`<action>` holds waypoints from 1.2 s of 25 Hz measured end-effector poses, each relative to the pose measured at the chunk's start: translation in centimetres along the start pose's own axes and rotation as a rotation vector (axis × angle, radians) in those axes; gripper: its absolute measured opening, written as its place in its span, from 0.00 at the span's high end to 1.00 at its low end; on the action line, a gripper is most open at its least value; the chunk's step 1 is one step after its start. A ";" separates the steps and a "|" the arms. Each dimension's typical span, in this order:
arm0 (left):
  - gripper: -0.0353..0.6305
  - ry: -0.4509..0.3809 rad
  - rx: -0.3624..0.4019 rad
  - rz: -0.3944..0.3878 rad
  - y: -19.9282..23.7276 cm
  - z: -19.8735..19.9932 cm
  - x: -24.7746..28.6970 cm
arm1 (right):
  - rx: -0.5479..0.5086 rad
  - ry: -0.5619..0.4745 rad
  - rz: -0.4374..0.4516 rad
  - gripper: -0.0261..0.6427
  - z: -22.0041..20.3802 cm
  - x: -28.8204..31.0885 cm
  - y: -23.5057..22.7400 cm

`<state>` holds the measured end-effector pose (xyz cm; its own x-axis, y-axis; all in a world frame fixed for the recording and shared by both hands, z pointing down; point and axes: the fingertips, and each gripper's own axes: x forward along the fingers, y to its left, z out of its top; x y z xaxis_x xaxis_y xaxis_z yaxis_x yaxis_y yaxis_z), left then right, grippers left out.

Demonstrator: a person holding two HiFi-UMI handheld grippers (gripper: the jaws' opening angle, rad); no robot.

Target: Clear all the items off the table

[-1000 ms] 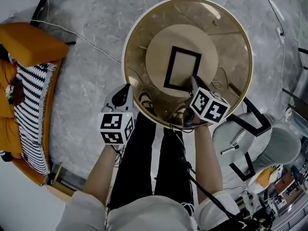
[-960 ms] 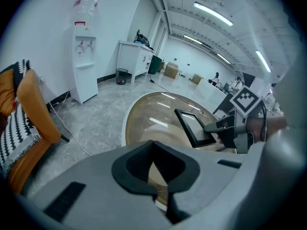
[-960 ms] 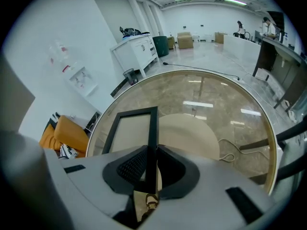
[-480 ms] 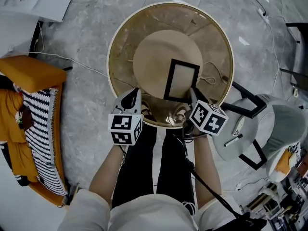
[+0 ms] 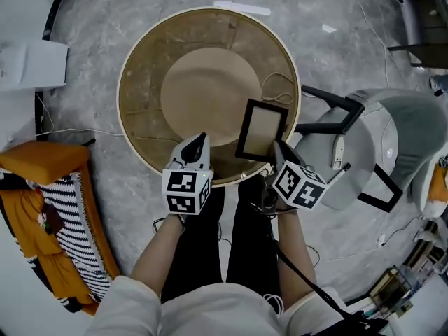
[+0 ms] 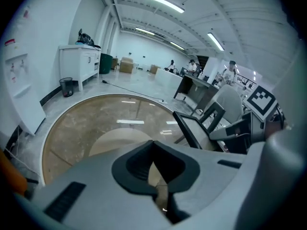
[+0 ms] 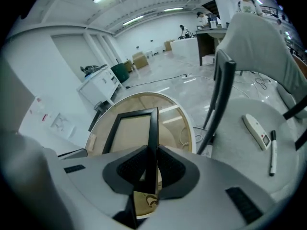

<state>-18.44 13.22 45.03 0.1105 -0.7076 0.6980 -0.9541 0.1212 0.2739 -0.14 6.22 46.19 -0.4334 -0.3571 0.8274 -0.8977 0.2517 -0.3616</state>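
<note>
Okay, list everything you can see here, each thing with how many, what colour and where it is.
round table: one, glass top with cream rim, centre of the head view.
picture frame: one, black, clamped in the right tool over the table's right edge.
chair: one, grey with black arms, right of the table.
remote: one, white, on the chair seat.
pen: one, dark, on the seat beside the remote.
cushion: one, orange, lower left.
striped cloth: one, black and white, beside the cushion.
legs: two, black trousers, below the table's near edge.
left tool: one, grey, shut and empty, over the table's near edge.
right tool: one, grey, shut on the picture frame.
</note>
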 end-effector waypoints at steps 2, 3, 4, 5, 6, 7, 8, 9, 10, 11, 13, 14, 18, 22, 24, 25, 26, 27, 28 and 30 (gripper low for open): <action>0.94 0.019 0.028 -0.023 -2.1 -0.1 1.0 | 0.035 -0.010 -0.011 0.84 -0.1 -0.7 -2.0; 0.94 0.030 0.041 -0.034 -3.2 -0.2 1.5 | 0.053 -0.013 -0.017 0.84 -0.3 -1.2 -3.1; 0.94 0.041 0.055 -0.048 -4.4 -0.3 1.9 | 0.072 -0.015 -0.023 0.84 -0.6 -1.7 -4.1; 0.94 0.051 0.071 -0.065 -5.7 -0.4 2.3 | 0.094 -0.018 -0.031 0.84 -0.8 -2.2 -5.3; 0.94 0.060 0.088 -0.084 -7.0 -0.3 2.8 | 0.117 -0.022 -0.040 0.84 -1.1 -2.7 -6.4; 0.94 0.069 0.106 -0.104 -8.4 -0.3 3.2 | 0.140 -0.025 -0.050 0.84 -1.4 -3.2 -7.6; 0.94 0.077 0.124 -0.125 -9.8 -0.4 3.6 | 0.161 -0.029 -0.059 0.84 -1.7 -3.7 -8.7; 0.94 0.085 0.142 -0.143 -11.1 -0.5 4.0 | 0.181 -0.033 -0.069 0.84 -2.0 -4.3 -9.8; 0.94 0.094 0.157 -0.158 -12.3 -0.7 4.4 | 0.199 -0.036 -0.079 0.84 -2.3 -4.8 -10.9; 0.94 0.103 0.171 -0.170 -13.4 -1.0 4.9 | 0.218 -0.037 -0.089 0.84 -2.7 -5.3 -12.0; 0.94 0.122 0.194 -0.187 -15.4 -1.7 6.0 | 0.255 -0.042 -0.109 0.84 -3.3 -6.2 -14.3; 0.94 0.130 0.207 -0.196 -16.5 -2.0 6.5 | 0.273 -0.045 -0.120 0.84 -3.6 -6.6 -15.5; 0.94 0.147 0.258 -0.251 -21.8 -2.6 8.6 | 0.343 -0.066 -0.167 0.84 -4.7 -8.7 -20.9; 0.94 0.179 0.327 -0.308 -26.7 -3.5 9.8 | 0.432 -0.094 -0.211 0.84 -5.7 -10.9 -25.8; 0.94 0.199 0.364 -0.333 -28.9 -4.3 10.3 | 0.473 -0.110 -0.231 0.84 -6.2 -11.9 -27.9; 0.94 0.207 0.380 -0.347 -30.1 -4.7 10.6 | 0.491 -0.118 -0.241 0.84 -6.3 -12.4 -29.0; 0.94 0.213 0.393 -0.361 -31.4 -5.1 10.9 | 0.506 -0.125 -0.250 0.84 -6.5 -12.9 -30.1; 0.94 0.219 0.402 -0.375 -32.7 -5.4 11.1 | 0.520 -0.131 -0.260 0.84 -6.6 -13.4 -31.2; 0.94 0.224 0.410 -0.389 -34.0 -5.7 11.4 | 0.534 -0.136 -0.270 0.84 -6.8 -13.9 -32.3; 0.94 0.232 0.423 -0.415 -36.5 -6.2 12.0 | 0.561 -0.144 -0.292 0.84 -7.4 -14.8 -34.5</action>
<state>19.42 4.56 47.51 0.5067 -0.4613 0.7283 -0.8411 -0.4499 0.3002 37.85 9.46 49.56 -0.1365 -0.4668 0.8738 -0.8684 -0.3681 -0.3323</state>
